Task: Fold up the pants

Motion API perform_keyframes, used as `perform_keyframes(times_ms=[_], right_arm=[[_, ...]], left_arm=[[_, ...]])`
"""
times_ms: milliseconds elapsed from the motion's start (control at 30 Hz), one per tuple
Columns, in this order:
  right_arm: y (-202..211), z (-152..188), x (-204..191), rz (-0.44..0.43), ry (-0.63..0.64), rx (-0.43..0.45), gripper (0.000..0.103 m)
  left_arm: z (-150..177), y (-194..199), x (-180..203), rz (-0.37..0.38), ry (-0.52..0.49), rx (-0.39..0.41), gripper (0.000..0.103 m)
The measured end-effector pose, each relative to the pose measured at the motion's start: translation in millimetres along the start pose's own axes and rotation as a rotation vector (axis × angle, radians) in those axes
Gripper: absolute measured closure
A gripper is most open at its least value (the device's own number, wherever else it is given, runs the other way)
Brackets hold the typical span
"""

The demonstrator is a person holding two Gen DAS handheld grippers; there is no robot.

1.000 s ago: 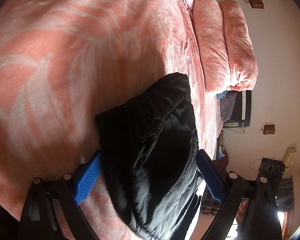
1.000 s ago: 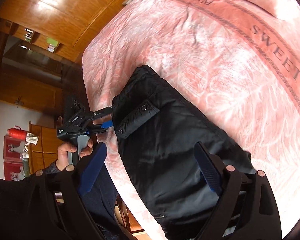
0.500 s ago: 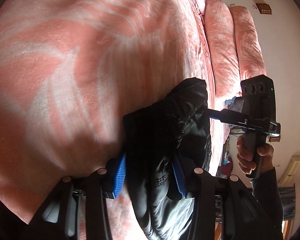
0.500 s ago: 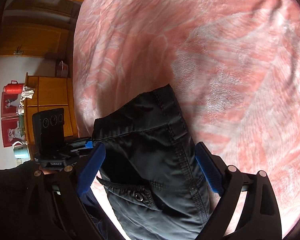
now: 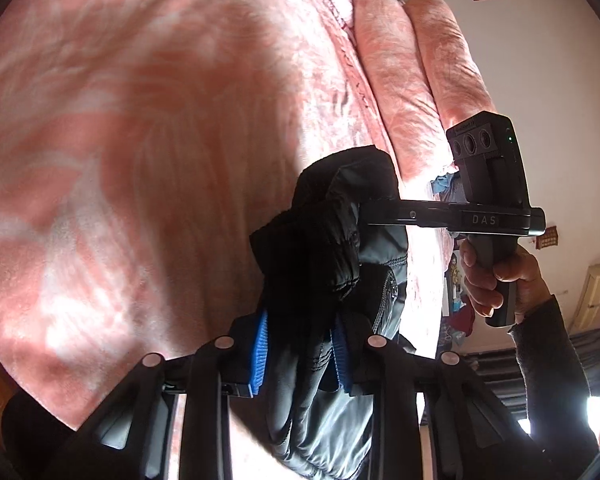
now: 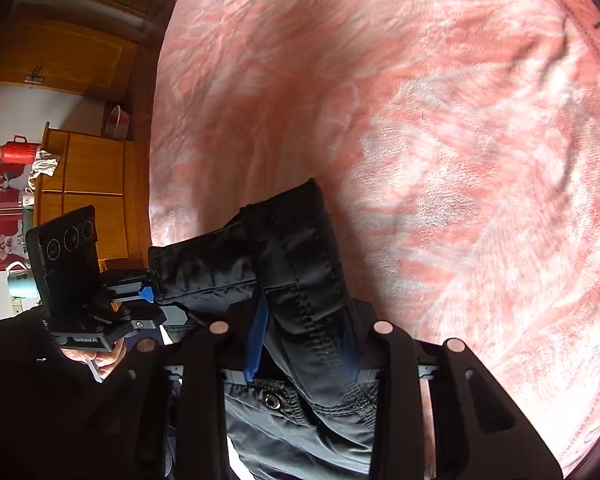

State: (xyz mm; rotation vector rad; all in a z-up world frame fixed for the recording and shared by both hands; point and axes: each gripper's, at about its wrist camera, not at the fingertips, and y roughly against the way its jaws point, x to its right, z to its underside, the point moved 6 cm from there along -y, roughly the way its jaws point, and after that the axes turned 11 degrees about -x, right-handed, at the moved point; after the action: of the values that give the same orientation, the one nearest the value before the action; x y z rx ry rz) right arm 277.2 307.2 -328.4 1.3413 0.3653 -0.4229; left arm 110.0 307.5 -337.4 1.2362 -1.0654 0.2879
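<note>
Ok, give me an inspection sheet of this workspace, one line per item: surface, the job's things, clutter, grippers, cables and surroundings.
Surface: pink patterned bedspread, soft, lightly creased.
Job's things: black pants, bunched at one edge and lifted, the rest hanging toward the cameras.
Clutter: nothing seen on the bedspread.
Grippers: left gripper shut on the pants; right gripper shut on the pants beside it.
Cables: nothing seen.
Surroundings: folded pink quilt at the far end of the bed; wooden cabinet with a red container on top; white wall.
</note>
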Motion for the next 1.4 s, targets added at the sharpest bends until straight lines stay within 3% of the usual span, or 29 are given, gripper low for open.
perform_keyframes(times_ms=[400,633,1400], right_arm=[[92,83,-58,0.188,0.035,0.133,0.074],[106,118,-91,0.249,0.024,0.203,0.074],[154,238,-113,0.311,-0.035,0.376,0.074]], left_arm=[[32,44,96,-0.002,-0.208,0.036,0.076],[59,61,137,-0.022,-0.305,0.040,0.077],[145,70,245,-0.070,-0.577,0.026,0.077]])
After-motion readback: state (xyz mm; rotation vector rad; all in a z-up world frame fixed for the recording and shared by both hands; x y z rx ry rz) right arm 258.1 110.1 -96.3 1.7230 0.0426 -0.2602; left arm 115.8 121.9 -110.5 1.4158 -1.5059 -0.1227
